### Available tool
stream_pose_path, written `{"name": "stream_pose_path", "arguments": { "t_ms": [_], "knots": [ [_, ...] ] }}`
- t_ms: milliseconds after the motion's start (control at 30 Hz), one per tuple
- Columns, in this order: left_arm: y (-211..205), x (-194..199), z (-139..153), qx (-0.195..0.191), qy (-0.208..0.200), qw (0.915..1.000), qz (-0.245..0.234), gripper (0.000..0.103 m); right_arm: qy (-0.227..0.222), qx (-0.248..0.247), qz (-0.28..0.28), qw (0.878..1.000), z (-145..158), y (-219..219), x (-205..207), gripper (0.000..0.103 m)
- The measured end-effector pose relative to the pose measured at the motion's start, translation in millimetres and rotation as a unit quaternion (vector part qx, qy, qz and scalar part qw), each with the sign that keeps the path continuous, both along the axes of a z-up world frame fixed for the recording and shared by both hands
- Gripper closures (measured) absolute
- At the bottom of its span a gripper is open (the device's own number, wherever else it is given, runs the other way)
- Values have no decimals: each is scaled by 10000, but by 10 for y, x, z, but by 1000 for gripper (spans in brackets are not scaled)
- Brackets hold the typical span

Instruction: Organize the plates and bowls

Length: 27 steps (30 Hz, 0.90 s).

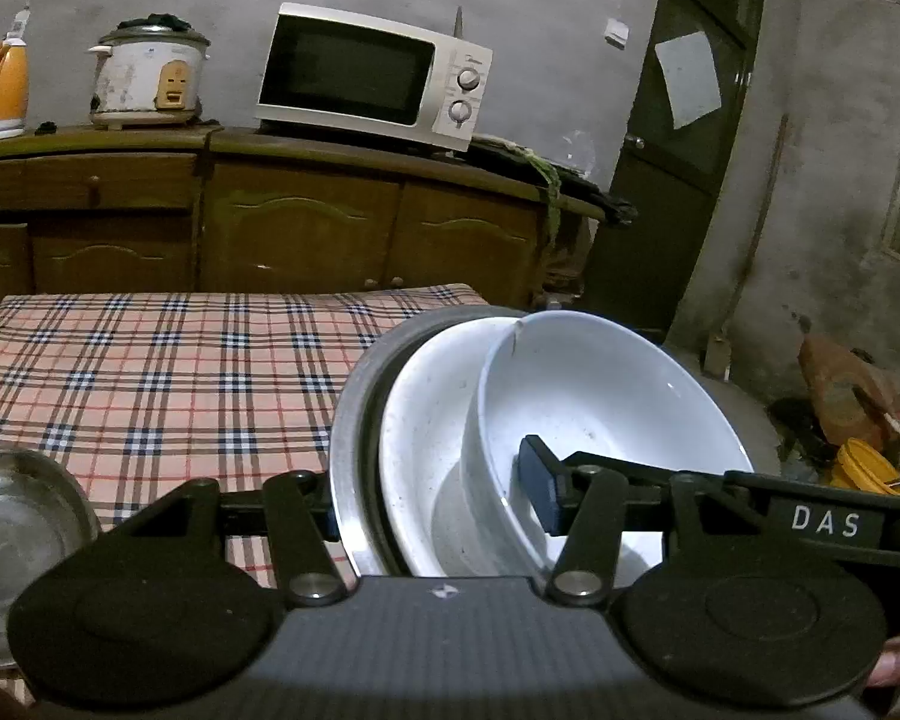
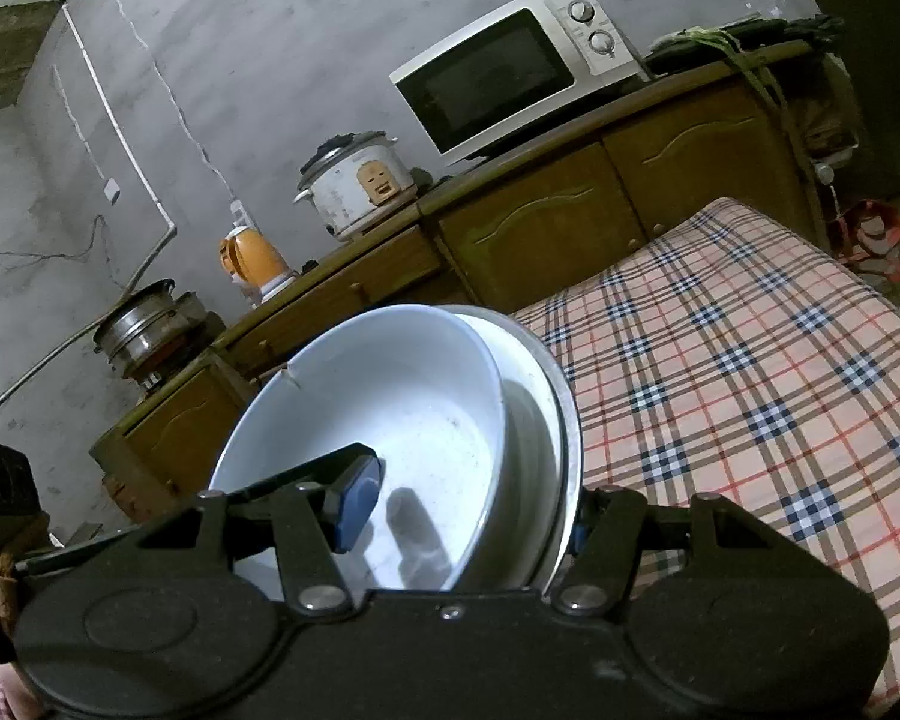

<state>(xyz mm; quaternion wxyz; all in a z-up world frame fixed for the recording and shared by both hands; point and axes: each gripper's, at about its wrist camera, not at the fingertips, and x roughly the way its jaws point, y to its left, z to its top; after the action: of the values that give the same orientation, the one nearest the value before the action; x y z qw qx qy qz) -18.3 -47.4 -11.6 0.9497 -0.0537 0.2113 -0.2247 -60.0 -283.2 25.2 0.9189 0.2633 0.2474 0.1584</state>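
The nested stack, a white bowl (image 1: 600, 414) in a white dish (image 1: 426, 420) in a steel basin (image 1: 354, 414), hangs tilted over the checked bench's (image 1: 150, 360) edge, equally near both hands. Left hand-held gripper (image 1: 438, 504) and right hand-held gripper (image 2: 468, 510) each clamp 1 side, partly open, pinching all 3 rims.

Glossy white ceramic bowl (image 1: 600, 396), shiny metal plate (image 1: 354, 420), woven checked cloth (image 1: 168, 360).

My left tool's (image 1: 438, 501) outer pad sits hidden behind the steel plate (image 1: 354, 414). The steel bowl (image 1: 18, 516) is cut off at the left edge. My right tool's (image 2: 468, 510) far pad is probably behind the stack too.
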Motion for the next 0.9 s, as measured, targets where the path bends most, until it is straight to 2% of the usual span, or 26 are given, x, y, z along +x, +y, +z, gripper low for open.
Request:
{"name": "stream_pose_path", "arguments": {
  "t_ms": [900],
  "knots": [
    [185, -39, -30, 23, 106, 9994, 317, 49, 80, 82, 291, 9995, -90, 227, 87, 30]
  ]
}}
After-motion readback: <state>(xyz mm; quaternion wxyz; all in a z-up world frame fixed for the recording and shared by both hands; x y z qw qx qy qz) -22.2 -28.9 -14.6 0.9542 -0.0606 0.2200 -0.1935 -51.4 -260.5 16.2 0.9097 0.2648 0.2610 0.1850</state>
